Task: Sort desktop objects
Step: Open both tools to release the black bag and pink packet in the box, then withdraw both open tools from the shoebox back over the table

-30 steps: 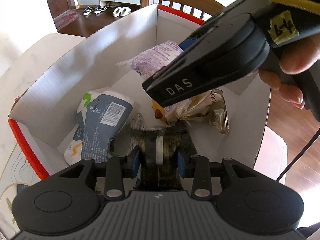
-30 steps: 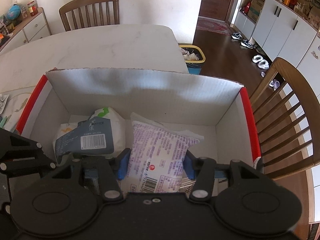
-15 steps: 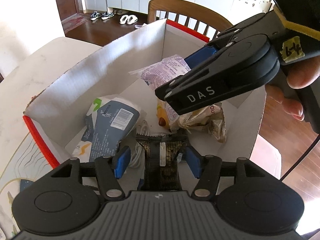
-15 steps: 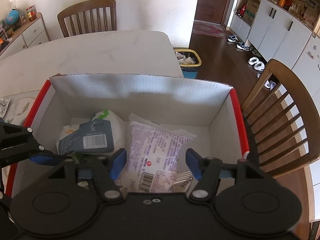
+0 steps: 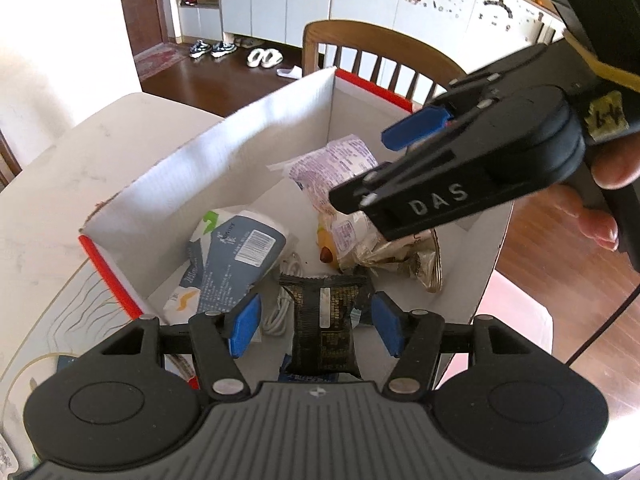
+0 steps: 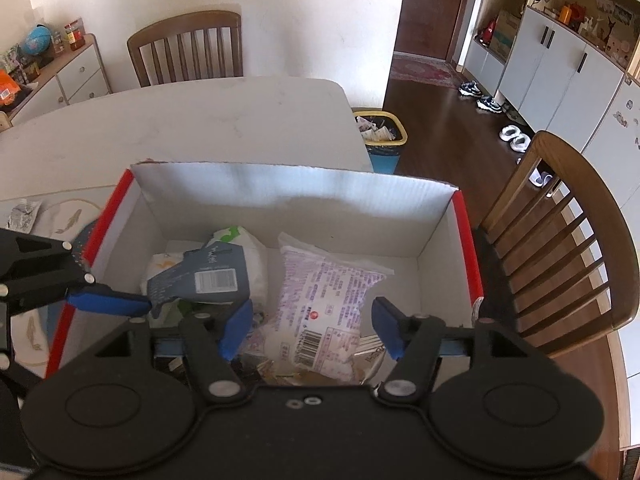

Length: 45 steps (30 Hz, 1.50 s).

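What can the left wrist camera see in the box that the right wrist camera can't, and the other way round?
Only the left wrist view shows the black snack packet, the white cable and the right tool from outside. Only the right wrist view shows the yellow bin on the floor and the dresser. Both show the cardboard box, the grey-blue pouch and the purple packet.

"DAS" — on right gripper [image 5: 416, 130]
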Each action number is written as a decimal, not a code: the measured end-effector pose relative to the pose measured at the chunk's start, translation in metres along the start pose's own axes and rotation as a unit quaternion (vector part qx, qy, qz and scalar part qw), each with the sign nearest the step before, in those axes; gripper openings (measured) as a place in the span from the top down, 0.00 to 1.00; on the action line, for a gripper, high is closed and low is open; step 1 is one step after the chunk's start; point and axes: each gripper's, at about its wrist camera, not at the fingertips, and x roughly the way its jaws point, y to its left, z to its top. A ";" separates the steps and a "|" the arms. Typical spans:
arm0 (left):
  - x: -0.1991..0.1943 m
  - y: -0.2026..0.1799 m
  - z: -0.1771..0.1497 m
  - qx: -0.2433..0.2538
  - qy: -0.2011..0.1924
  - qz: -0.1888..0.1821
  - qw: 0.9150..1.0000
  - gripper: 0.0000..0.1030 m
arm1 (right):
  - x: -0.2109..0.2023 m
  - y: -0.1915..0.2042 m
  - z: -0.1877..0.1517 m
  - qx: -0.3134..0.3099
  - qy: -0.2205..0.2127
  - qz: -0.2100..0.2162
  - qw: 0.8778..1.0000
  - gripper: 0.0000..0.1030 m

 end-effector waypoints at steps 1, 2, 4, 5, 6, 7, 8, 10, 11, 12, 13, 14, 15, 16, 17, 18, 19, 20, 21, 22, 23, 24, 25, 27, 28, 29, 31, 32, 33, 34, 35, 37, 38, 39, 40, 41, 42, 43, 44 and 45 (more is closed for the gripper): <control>-0.002 0.001 0.000 -0.002 -0.002 0.000 1.000 0.42 | -0.003 0.000 0.000 0.000 -0.002 0.001 1.000 0.36; -0.005 0.002 -0.001 -0.005 -0.006 0.000 1.000 0.42 | -0.006 0.001 0.000 0.000 -0.004 0.001 1.000 0.36; -0.010 0.004 -0.001 -0.008 -0.012 0.000 1.000 0.42 | -0.012 0.003 0.000 0.000 -0.007 0.002 1.000 0.36; -0.013 0.005 -0.002 -0.009 -0.014 0.000 1.000 0.42 | -0.015 0.003 -0.001 -0.001 -0.009 0.003 1.000 0.36; -0.015 0.006 -0.002 -0.010 -0.017 0.000 1.000 0.42 | -0.018 0.004 -0.001 -0.003 -0.012 0.003 1.000 0.36; -0.017 0.006 -0.003 -0.012 -0.019 0.000 1.000 0.42 | -0.020 0.005 -0.001 -0.004 -0.013 0.003 1.000 0.36; -0.020 0.007 -0.003 -0.013 -0.022 0.000 1.000 0.42 | -0.022 0.006 -0.001 -0.005 -0.015 0.004 1.000 0.36; -0.023 0.007 -0.005 -0.014 -0.026 0.000 1.000 0.42 | -0.028 0.006 -0.002 -0.004 -0.017 0.006 1.000 0.36; -0.025 0.007 -0.006 -0.015 -0.027 -0.001 1.000 0.42 | -0.030 0.007 -0.003 -0.004 -0.019 0.006 1.000 0.36; -0.026 0.008 -0.007 -0.015 -0.030 -0.001 0.999 0.42 | -0.032 0.007 -0.003 -0.003 -0.019 0.006 1.000 0.36; -0.028 0.008 -0.007 -0.016 -0.031 -0.002 0.999 0.42 | -0.034 0.008 -0.003 -0.002 -0.020 0.007 1.000 0.36; -0.030 0.008 -0.008 -0.015 -0.032 -0.002 0.999 0.42 | -0.036 0.009 -0.004 -0.002 -0.021 0.007 1.000 0.36; -0.031 0.008 -0.009 -0.015 -0.034 -0.001 0.999 0.42 | -0.038 0.010 -0.004 -0.002 -0.021 0.007 1.000 0.36; -0.032 0.008 -0.011 -0.016 -0.035 -0.001 0.999 0.42 | -0.040 0.011 -0.005 -0.002 -0.021 0.008 1.000 0.36; -0.034 0.009 -0.012 -0.018 -0.036 -0.002 0.999 0.42 | -0.041 0.012 -0.006 -0.002 -0.022 0.008 1.000 0.36; -0.035 0.010 -0.013 -0.019 -0.038 -0.002 0.999 0.42 | -0.043 0.013 -0.007 -0.001 -0.022 0.008 1.000 0.36; -0.037 0.011 -0.014 -0.020 -0.039 -0.002 0.999 0.42 | -0.044 0.015 -0.008 -0.001 -0.022 0.009 1.000 0.36; -0.039 0.011 -0.016 -0.020 -0.041 -0.003 0.999 0.42 | -0.046 0.017 -0.009 -0.001 -0.022 0.009 1.000 0.36; -0.041 0.012 -0.017 -0.021 -0.042 -0.003 0.999 0.42 | -0.047 0.018 -0.010 -0.001 -0.023 0.009 1.000 0.36; -0.043 0.013 -0.018 -0.021 -0.044 -0.004 0.999 0.42 | -0.047 0.019 -0.010 0.000 -0.023 0.009 1.000 0.36; -0.045 0.013 -0.020 -0.022 -0.046 -0.005 0.999 0.42 | -0.049 0.020 -0.011 0.001 -0.023 0.009 1.000 0.36; -0.047 0.014 -0.021 -0.023 -0.047 -0.005 0.999 0.42 | -0.051 0.022 -0.011 0.002 -0.023 0.009 1.000 0.36; -0.049 0.015 -0.023 -0.024 -0.048 -0.005 0.999 0.42 | -0.052 0.024 -0.012 0.002 -0.024 0.009 1.000 0.36; -0.053 0.017 -0.026 -0.025 -0.052 -0.006 0.998 0.42 | -0.055 0.028 -0.013 0.003 -0.024 0.008 1.000 0.36; -0.056 0.018 -0.028 -0.026 -0.055 -0.005 0.998 0.42 | -0.057 0.030 -0.014 0.003 -0.025 0.007 1.000 0.36; -0.060 0.019 -0.030 -0.026 -0.059 -0.006 0.998 0.42 | -0.058 0.032 -0.015 0.004 -0.026 0.007 1.000 0.36; -0.066 0.020 -0.034 -0.026 -0.064 -0.009 0.998 0.42 | -0.061 0.036 -0.016 0.007 -0.026 0.007 1.000 0.36; -0.070 0.021 -0.036 -0.027 -0.066 -0.010 0.997 0.42 | -0.062 0.039 -0.017 0.008 -0.027 0.006 1.000 0.36; -0.072 0.022 -0.038 -0.027 -0.068 -0.010 0.997 0.42 | -0.063 0.042 -0.018 0.007 -0.027 0.006 1.000 0.36; -0.075 0.023 -0.040 -0.028 -0.069 -0.011 0.997 0.42 | -0.065 0.045 -0.019 0.007 -0.027 0.005 1.000 0.36; -0.078 0.025 -0.043 -0.028 -0.070 -0.011 0.997 0.42 | -0.066 0.048 -0.019 0.007 -0.027 0.005 1.000 0.36; -0.083 0.028 -0.048 -0.030 -0.072 -0.013 0.997 0.42 | -0.069 0.054 -0.020 0.005 -0.027 0.005 1.000 0.36; -0.086 0.029 -0.051 -0.030 -0.073 -0.014 0.997 0.42 | -0.071 0.058 -0.021 0.005 -0.027 0.004 1.000 0.35; -0.089 0.031 -0.054 -0.031 -0.074 -0.014 0.997 0.42 | -0.072 0.061 -0.022 0.006 -0.027 0.003 1.000 0.34; -0.091 0.032 -0.057 -0.032 -0.074 -0.014 0.997 0.42 | -0.073 0.064 -0.023 0.007 -0.027 0.004 1.000 0.34; -0.093 0.033 -0.059 -0.032 -0.074 -0.015 0.997 0.42 | -0.074 0.067 -0.024 0.008 -0.027 0.004 1.000 0.34; -0.095 0.035 -0.062 -0.031 -0.074 -0.016 0.997 0.42 | -0.076 0.070 -0.025 0.009 -0.027 0.002 1.000 0.34; -0.097 0.036 -0.064 -0.031 -0.075 -0.015 0.997 0.42 | -0.077 0.073 -0.025 0.009 -0.027 0.002 1.000 0.34; -0.100 0.037 -0.067 -0.030 -0.075 -0.014 0.997 0.42 | -0.078 0.077 -0.026 0.010 -0.027 0.002 1.000 0.34; -0.102 0.039 -0.070 -0.030 -0.076 -0.015 0.997 0.42 | -0.079 0.080 -0.027 0.010 -0.027 0.001 1.000 0.33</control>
